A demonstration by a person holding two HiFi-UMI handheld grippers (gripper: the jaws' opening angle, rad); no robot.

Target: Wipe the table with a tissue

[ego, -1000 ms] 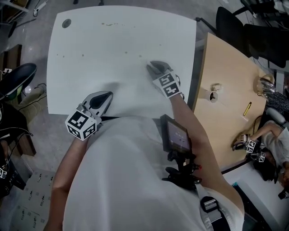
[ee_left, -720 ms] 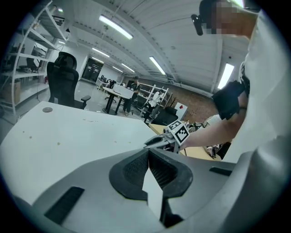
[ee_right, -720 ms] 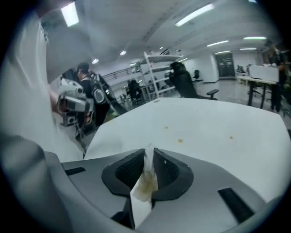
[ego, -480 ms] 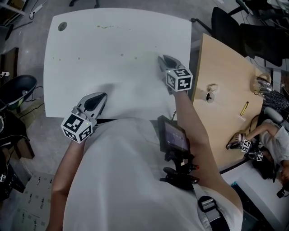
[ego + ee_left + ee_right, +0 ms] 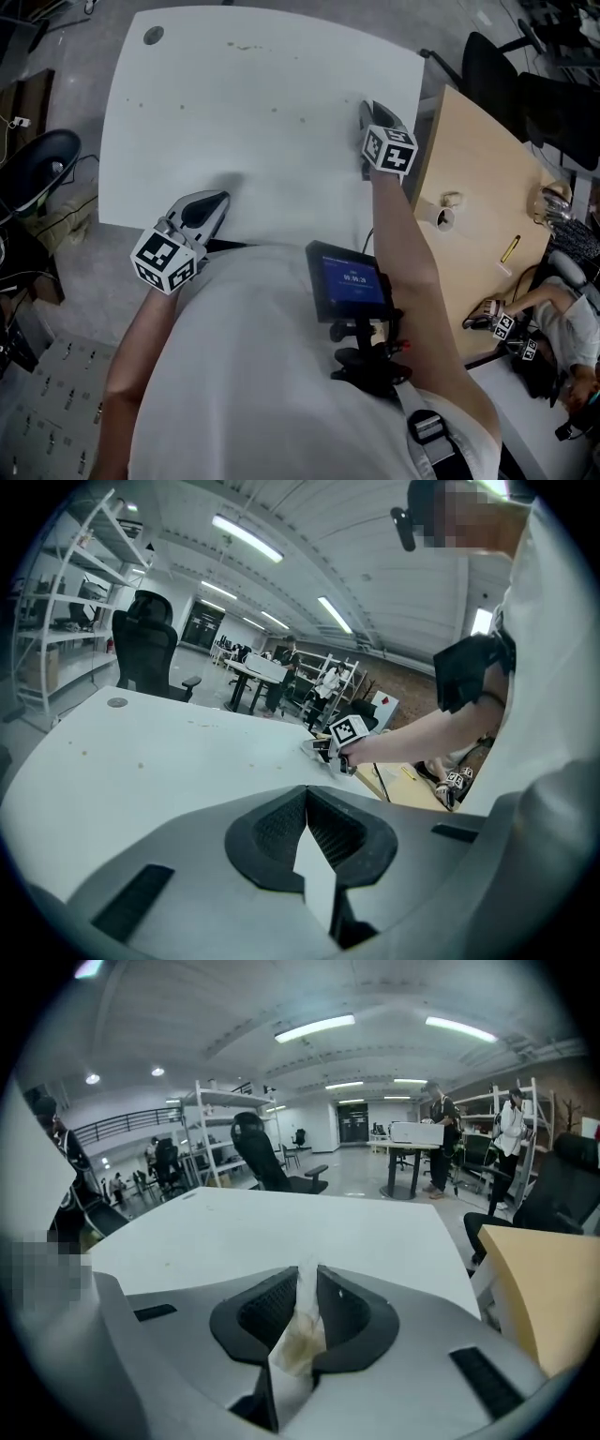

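Head view, nearest: the left gripper (image 5: pixel 217 199) rests at the near edge of the white counter (image 5: pixel 234 112), well apart from the work.
Left gripper view: its fingers (image 5: pixel 272 827) meet at the tips, and I can make out nothing held between them.
Right gripper: the right gripper (image 5: pixel 368 112) sits further out, at the counter's right side, angled down onto the surface.
Right gripper view: its fingers (image 5: pixel 352 1312) are pinched narrowly on the tissue (image 5: pixel 298 1335), which runs up through the gap and bunches out below.
Tissue, place: held in the right gripper, at the counter's right edge; a brownish stain shows on the bunched part.
Tissue, handling: light, soft and limp. It will probably crumple, drag and tear if pushed hard on a dry top, and it can slip out of a loose pinch.
Tissue, hold: best gripped on the gathered fold, with a pad of paper left free beneath to meet the surface.
Edges: the right edge lies just beside the right gripper. Past a narrow gap stands a wooden desk (image 5: pixel 478 187), so a stroke that way has little room.
Open room: bare counter stretches left and ahead, free for long passes.
Far side: small specks (image 5: pixel 246 46) dot the top near the far edge, and a cable hole (image 5: pixel 153 36) sits at the far left corner.
Beyond: an office chair (image 5: pixel 497 66) stands behind the desk, clear of the counter.
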